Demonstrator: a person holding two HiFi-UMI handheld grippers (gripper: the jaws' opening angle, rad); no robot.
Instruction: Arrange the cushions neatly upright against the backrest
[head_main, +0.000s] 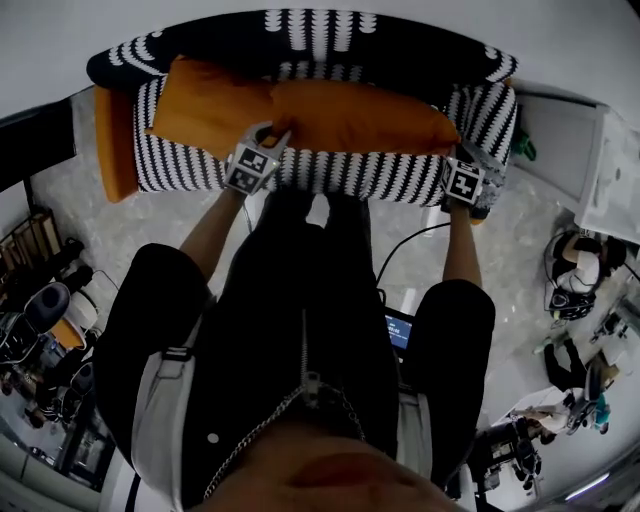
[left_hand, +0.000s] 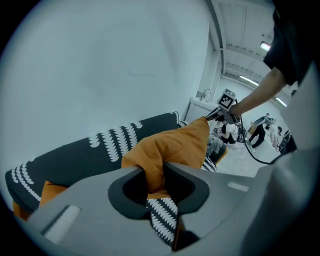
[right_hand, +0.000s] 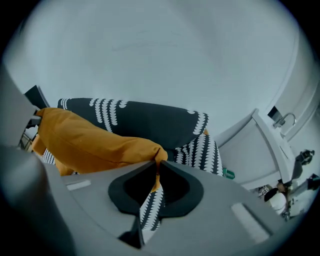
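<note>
On your sofa, the long orange cushion stretches sideways in front of the backrest. Your left claw is clamped on one corner, and your right claw pinches the opposite corner.

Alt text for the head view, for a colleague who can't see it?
A person holds an orange cushion by both ends at a black-and-white patterned sofa: left gripper shut on its left end, right gripper on its right corner. A second orange cushion lies to its left.
</note>
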